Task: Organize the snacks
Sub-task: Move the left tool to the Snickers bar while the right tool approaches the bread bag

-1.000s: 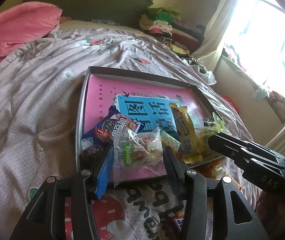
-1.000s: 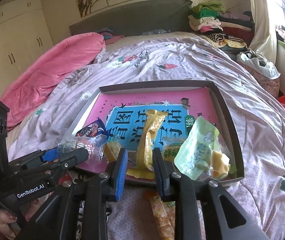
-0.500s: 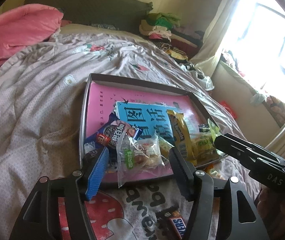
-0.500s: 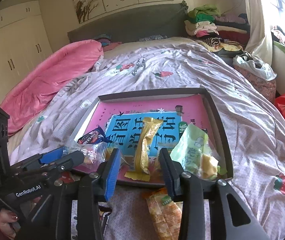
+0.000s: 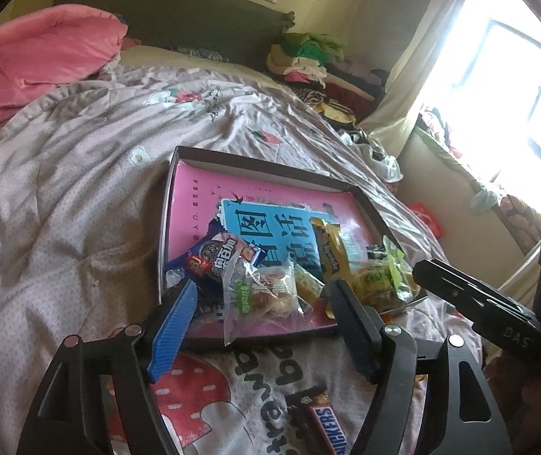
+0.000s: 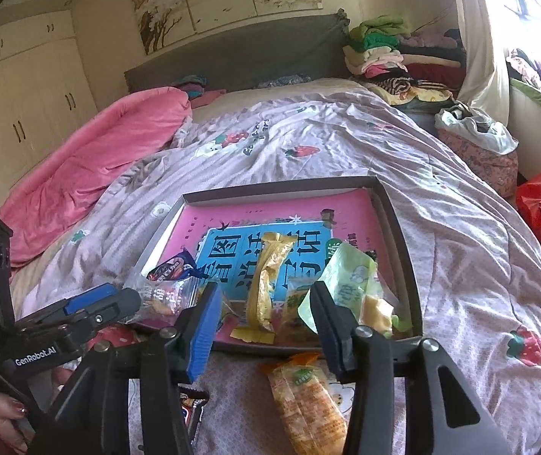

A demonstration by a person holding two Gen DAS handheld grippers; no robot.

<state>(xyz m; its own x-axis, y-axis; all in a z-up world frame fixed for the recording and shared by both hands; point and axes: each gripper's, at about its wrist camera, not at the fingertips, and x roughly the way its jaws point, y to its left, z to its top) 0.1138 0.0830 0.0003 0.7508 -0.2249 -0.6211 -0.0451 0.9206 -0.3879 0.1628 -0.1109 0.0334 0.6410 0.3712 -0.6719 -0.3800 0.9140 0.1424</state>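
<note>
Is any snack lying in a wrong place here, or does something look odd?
Yes. Two snacks lie outside the box, on the bedspread by its near edge: a Snickers bar and an orange packet. The clear bag hangs over the box's near rim. Nothing looks spilled or torn.

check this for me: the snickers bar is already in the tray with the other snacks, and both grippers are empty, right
Not quite. The snickers bar is not in the tray; it lies on the bedspread in front of it, as the left wrist view shows. The rest holds: the left gripper and right gripper are empty, jaws opening.
</note>
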